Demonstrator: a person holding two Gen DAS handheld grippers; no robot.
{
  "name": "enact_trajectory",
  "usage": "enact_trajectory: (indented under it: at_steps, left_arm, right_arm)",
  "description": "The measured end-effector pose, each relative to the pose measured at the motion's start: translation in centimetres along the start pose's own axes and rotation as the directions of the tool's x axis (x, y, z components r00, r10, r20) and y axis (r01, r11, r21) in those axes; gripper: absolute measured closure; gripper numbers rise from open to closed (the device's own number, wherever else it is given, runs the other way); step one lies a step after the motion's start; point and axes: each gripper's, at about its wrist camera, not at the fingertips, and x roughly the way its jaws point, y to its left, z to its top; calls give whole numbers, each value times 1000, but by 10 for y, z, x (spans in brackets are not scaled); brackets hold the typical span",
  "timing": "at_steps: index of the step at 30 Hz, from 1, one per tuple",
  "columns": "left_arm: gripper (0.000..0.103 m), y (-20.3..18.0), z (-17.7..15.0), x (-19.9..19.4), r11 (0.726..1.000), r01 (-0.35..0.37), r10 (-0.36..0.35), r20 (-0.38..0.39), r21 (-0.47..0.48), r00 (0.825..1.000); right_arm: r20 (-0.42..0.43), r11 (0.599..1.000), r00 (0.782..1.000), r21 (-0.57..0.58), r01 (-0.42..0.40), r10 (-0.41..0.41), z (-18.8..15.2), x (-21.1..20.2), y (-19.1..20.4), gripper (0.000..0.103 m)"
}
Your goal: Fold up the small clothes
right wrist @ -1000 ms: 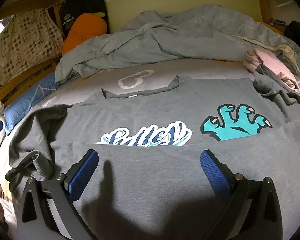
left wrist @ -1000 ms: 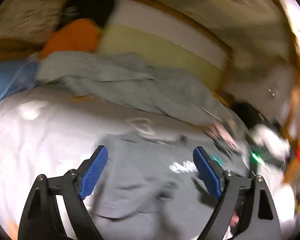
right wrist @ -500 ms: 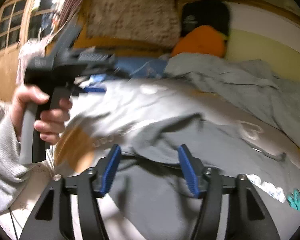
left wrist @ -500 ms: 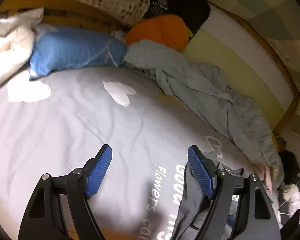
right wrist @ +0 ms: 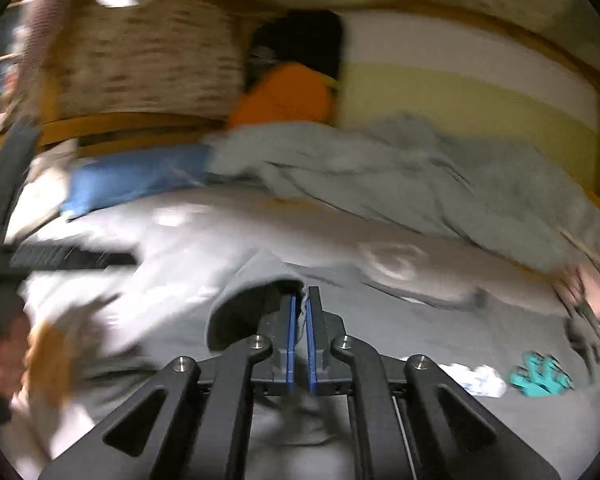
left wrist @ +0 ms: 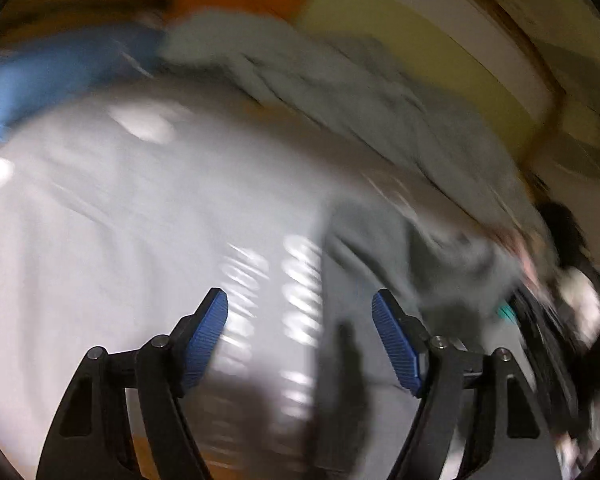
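Right tongs [right wrist: 299, 312] now clamped — shirt [right wrist: 440, 332] edge between.

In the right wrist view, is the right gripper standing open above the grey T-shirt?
No: the right gripper has its blue pads closed together on a fold of the grey T-shirt.

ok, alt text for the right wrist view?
The right hand-held gripper is shut on a fold of the grey T-shirt, which lies on a pale bedsheet. Behind it lie a rumpled grey-green blanket, a blue pillow and an orange cushion; the picture is motion-blurred.
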Motion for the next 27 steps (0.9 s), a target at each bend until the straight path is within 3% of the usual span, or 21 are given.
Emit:
enact_trajectory:
  at_steps: [2,3,6,7,9,10,11,12,14,16,18,19,20,21,24,25,26,27]
  left_arm:
    - [30,-10,-4,10,998,56,-55,-52,14,997]
    - [30,-15,-7,17,999,33,-30,-76,30,997]
    - [32,-26,-17,37,977,-156,176,-139,146,975]
    - [32,-30,-20,40,967,-180,205,-133,179,970]
    - [32,-38,-23,38,952,-220,247,-107,214,963]
    - [33,-39,-23,37,953,-218,243,-101,211,965]
    - [33,-39,-23,34,960,-192,215,-95,205,972]
    - [33,-37,-21,31,968,-157,176,-87,195,980]
    - [33,-34,-10,19,987,-61,70,-54,147,996]
    - [33,-30,8,15,994,-17,21,-40,108,999]
    - [33,-26,29,17,995,-59,61,-22,77,998]
    - [33,-23,34,17,995,-72,73,-10,65,997]
    - [33,-20,35,18,997,-62,62,2,51,998]
    - [33,-15,33,19,998,-45,45,3,34,999]
    - [33,-5,18,24,999,-49,49,-30,10,998]
    - [33,-2,13,27,997,-80,80,-42,10,996]
    - [33,2,10,29,994,-106,106,-53,7,993]
    - [34,4,6,29,993,-121,121,-61,-3,991]
  right_arm:
    - [-64,997,997,62,48,-44,2,9,-31,99]
    - [-96,995,993,75,71,-64,1,14,-42,99]
    - [-184,985,975,101,142,-122,-6,30,-74,99]
    - [-191,982,974,119,146,-122,-10,30,-81,99]
    - [-199,980,978,172,105,-70,-17,36,-95,87]
    - [-218,977,975,197,81,-36,-21,38,-97,73]
    - [-234,972,972,229,44,11,-23,39,-102,62]
    - [-234,962,968,272,-22,89,-25,38,-105,61]
    - [-216,927,950,348,-141,225,-26,33,-107,61]
    - [-200,903,930,370,-221,309,-27,28,-99,61]
    - [-227,892,896,343,-294,382,-31,22,-77,62]
    - [-255,892,879,325,-315,404,-33,23,-67,67]
    - [-283,886,856,313,-343,432,-37,25,-56,70]
    - [-293,883,847,304,-357,443,-40,25,-51,70]
    - [-303,881,838,296,-370,454,-52,19,-37,72]
    - [-292,883,845,290,-368,448,-54,14,-36,88]
    - [-281,902,867,263,-343,412,-56,8,-33,99]
    - [-278,921,886,235,-312,371,-57,3,-33,99]
